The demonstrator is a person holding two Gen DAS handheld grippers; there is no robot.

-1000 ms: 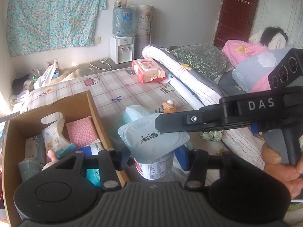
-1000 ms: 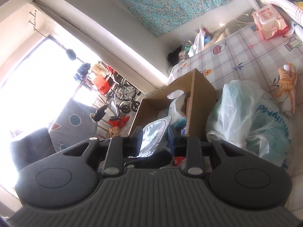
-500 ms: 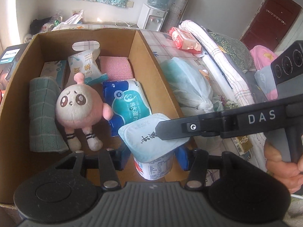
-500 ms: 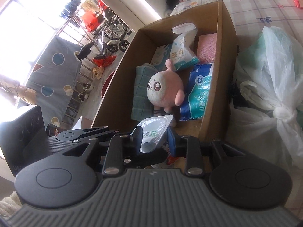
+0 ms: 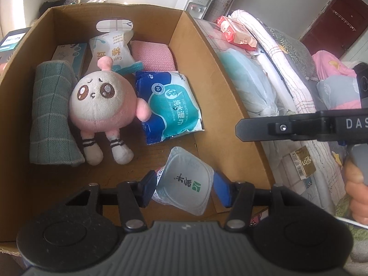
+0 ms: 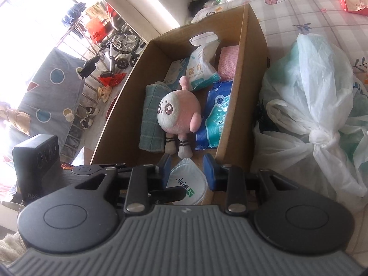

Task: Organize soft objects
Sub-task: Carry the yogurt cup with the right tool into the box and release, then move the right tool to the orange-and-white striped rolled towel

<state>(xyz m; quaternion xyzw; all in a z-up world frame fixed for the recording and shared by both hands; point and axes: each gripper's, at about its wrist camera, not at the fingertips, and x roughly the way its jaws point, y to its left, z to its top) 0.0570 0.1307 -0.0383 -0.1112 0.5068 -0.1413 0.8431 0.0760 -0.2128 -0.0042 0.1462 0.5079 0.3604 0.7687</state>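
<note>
Looking down into a cardboard box (image 5: 207, 53) already packed with a pink plush toy (image 5: 103, 101), a wet-wipes pack (image 5: 172, 105) and a rolled green towel (image 5: 53, 115). Hovering low over its bare near corner with a foil-lidded cup (image 5: 186, 179), tipped and loose between the parted jaws of the left gripper (image 5: 184, 185), which have just been opening, probably to drop it there. Alongside, keeping the right gripper (image 6: 187, 163) clear, jaws narrowly apart on nothing.

My left camera looks steeply down, close over the near end of the cardboard box (image 5: 220, 73). My right camera looks down from the box's near right corner (image 6: 250, 53), slightly farther back. Both share the box's inside, including the pink plush toy (image 5: 103, 105) (image 6: 177, 112).
</note>
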